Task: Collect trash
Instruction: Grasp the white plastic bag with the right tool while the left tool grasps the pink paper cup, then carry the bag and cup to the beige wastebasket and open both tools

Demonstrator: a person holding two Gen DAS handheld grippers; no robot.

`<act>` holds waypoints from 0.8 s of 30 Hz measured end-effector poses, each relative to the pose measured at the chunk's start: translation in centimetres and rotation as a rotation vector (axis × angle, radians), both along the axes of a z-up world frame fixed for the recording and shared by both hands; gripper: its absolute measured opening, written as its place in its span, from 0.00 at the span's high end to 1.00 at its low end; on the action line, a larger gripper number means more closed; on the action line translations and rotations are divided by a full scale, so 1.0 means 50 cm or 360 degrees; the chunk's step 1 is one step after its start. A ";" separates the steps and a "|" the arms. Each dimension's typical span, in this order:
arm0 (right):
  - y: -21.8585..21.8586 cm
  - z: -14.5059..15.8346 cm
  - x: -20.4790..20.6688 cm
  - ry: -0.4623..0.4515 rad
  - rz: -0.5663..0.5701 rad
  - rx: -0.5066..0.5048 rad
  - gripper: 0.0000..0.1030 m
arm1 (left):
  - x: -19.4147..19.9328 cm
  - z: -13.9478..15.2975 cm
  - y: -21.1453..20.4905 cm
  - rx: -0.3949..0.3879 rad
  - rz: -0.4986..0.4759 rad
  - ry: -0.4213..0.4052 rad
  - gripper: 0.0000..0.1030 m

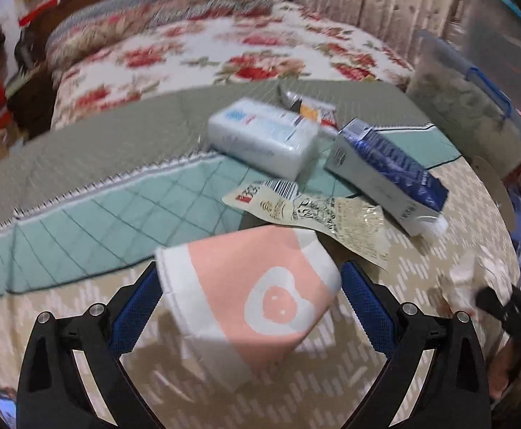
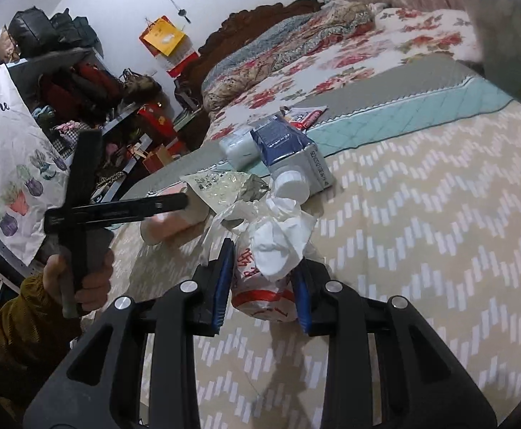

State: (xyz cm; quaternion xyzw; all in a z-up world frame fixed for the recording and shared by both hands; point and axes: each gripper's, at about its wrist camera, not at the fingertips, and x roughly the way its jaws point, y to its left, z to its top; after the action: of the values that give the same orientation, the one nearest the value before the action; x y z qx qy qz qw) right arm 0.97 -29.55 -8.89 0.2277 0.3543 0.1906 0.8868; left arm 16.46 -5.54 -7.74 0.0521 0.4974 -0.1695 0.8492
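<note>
Trash strewn on the bed [image 2: 421, 214], toward the near edge of the beige zigzag cover. Crumpled white tissue and plastic bag with red print [image 2: 271, 261] pinched between the blue pads of the right claw [image 2: 262, 295], jaws narrowed onto it, bundle bulging up out of the grip. Pink-and-white paper cup [image 1: 249, 300] lying on its side between the fingers of the left claw [image 1: 251, 307]; jaws spread wide, pads apparently beside the cup walls rather than pressing them, though motion blur hinders certainty.

Progress, judged from the layout: early. One bundle gripped, one cup about to be taken, nothing visibly binned; no bin or trash bag identifiable in either view.

Left to gather: clear printed wrapper [image 1: 306, 211] flat just beyond the cup; blue-and-white carton [image 1: 385, 175] tipped on its side with white cap toward the near edge, partly resting on the wrapper; white tissue pack [image 1: 264, 139] just behind; small red-and-white packet [image 1: 314, 111] farthest back on the grey-green quilt.

Look of the items: light, crushable, mostly flat or empty. Wrapper thin and lying flush, probably the hardest to pinch.

Further out: floral bedspread, clear storage box [image 1: 475, 107] at the right.
</note>
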 end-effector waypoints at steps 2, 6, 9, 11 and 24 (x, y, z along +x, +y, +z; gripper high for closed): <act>-0.003 -0.001 0.001 0.0001 0.0000 0.0015 0.68 | 0.003 -0.012 0.000 0.0034 0.0048 0.0025 0.09; -0.005 0.000 -0.006 -0.0021 0.0007 0.0022 0.68 | -0.040 -0.019 0.029 -0.0002 0.0140 0.0050 0.24; -0.007 0.004 -0.013 -0.0047 0.0041 0.0024 0.68 | -0.103 -0.007 0.049 -0.0128 0.0132 0.0066 0.24; -0.016 0.002 -0.023 -0.0033 0.0055 0.0047 0.68 | -0.160 0.000 0.040 -0.0160 0.0079 0.0064 0.24; -0.202 0.040 -0.141 -0.0100 -0.0291 -0.0085 0.68 | -0.241 0.042 -0.323 -0.0090 -0.0490 -0.0039 0.24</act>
State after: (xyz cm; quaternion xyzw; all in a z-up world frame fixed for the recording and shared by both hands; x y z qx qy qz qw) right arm -6.07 -39.67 -6.91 0.2292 0.3090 0.1062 0.9169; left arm 4.39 -21.69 -5.64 0.1060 0.4682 -0.3109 0.8203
